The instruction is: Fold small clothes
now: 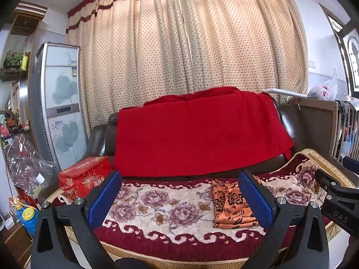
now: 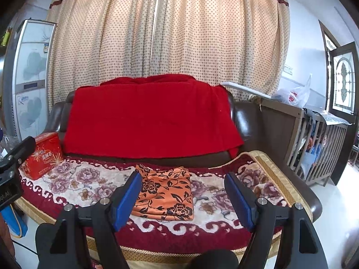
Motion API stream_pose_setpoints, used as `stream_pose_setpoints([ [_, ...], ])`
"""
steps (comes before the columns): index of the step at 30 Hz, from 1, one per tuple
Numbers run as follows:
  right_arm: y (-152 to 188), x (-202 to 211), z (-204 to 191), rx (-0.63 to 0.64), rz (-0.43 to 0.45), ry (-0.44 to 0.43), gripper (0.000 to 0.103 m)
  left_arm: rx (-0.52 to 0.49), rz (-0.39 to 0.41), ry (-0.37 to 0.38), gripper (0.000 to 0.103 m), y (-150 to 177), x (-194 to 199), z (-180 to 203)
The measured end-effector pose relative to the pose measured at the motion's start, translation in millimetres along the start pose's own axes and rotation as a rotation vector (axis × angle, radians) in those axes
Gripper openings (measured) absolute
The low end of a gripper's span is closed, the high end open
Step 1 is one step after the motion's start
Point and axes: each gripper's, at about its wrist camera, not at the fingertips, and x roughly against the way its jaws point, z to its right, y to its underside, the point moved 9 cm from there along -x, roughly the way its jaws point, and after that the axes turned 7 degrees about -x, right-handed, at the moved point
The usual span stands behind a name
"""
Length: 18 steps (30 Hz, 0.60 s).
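The folded orange cloth [image 2: 165, 194] lies flat on the flowered sofa cover [image 2: 94, 179], ahead of the right gripper [image 2: 182, 198], whose jaws stand apart, empty; the left gripper [image 1: 180, 198] is likewise spread, with the cloth before its right finger.

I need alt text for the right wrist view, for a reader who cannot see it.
Open right tongs hover, empty, over a folded orange floral cloth lying on a flowered blanket on a dark sofa. A red throw covers the backrest, and a red box sits at left.

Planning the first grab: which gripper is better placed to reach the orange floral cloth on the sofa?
Right, probably. The right gripper is open and nearly faces the orange floral cloth. From the open left gripper, the cloth lies off behind its right finger.
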Motion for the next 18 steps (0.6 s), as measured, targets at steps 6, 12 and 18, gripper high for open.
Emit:
stream_pose_setpoints([
  [6,-2.7,-30.9,-3.3,0.006,-0.036,0.003,0.079,0.025,-0.044,-0.006,0.103,2.3,-31.8,-2.7],
  [12,-3.5,-54.4,-5.4,-0.002,-0.05,0.007,0.079,0.029,-0.061,-0.025,0.103,1.7,-60.2,-3.5],
  [18,5.4,-91.0,-4.3,-0.013,-0.106,0.011,0.079,0.032,-0.102,-0.009,0.103,8.1,-95.8,1.9],
])
